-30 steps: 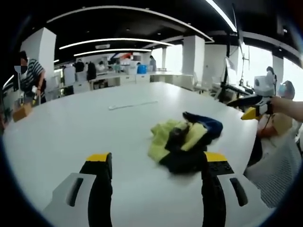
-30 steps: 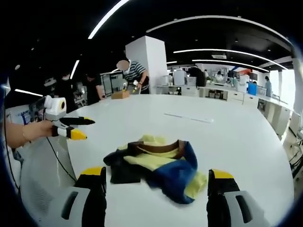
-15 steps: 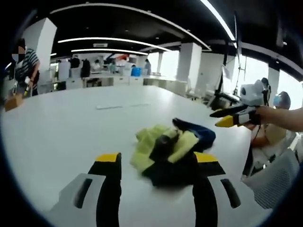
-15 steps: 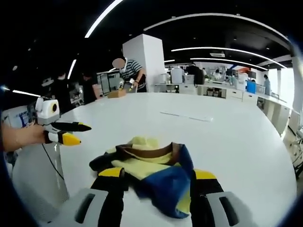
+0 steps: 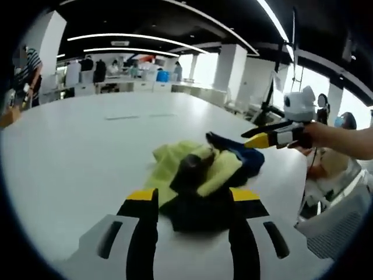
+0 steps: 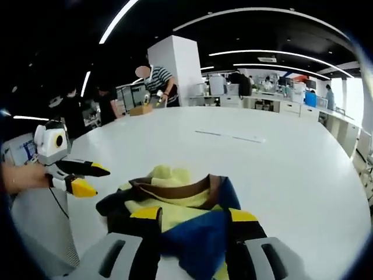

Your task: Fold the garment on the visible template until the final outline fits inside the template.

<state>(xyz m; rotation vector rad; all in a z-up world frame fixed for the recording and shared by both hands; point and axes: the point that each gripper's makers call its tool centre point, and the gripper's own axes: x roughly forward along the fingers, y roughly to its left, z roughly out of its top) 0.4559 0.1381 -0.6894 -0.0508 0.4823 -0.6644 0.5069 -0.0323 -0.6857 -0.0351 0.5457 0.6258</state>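
A crumpled garment (image 5: 198, 172) in yellow, black and blue lies in a heap on the white table (image 5: 76, 151). My left gripper (image 5: 193, 197) is open, and the garment's black part shows between its yellow-tipped jaws. In the right gripper view the garment (image 6: 180, 198) shows a brown collar and a blue fold. My right gripper (image 6: 193, 214) is open over that blue fold. The right gripper (image 5: 265, 137), held by a hand, hovers at the garment's far right side. The left gripper (image 6: 87, 178) hangs open just left of the heap, apart from it.
A thin pale strip (image 6: 230, 137) lies on the table beyond the garment, and it shows again as strip (image 5: 131, 116). A person in a striped shirt (image 6: 157, 81) stands at the far edge by a white pillar (image 6: 175, 70). A mesh chair (image 5: 338, 227) is near the table's right edge.
Both grippers have moved in closer to the garment, which looks larger now. The jaws of each have narrowed but remain apart. The heap itself has not changed shape.
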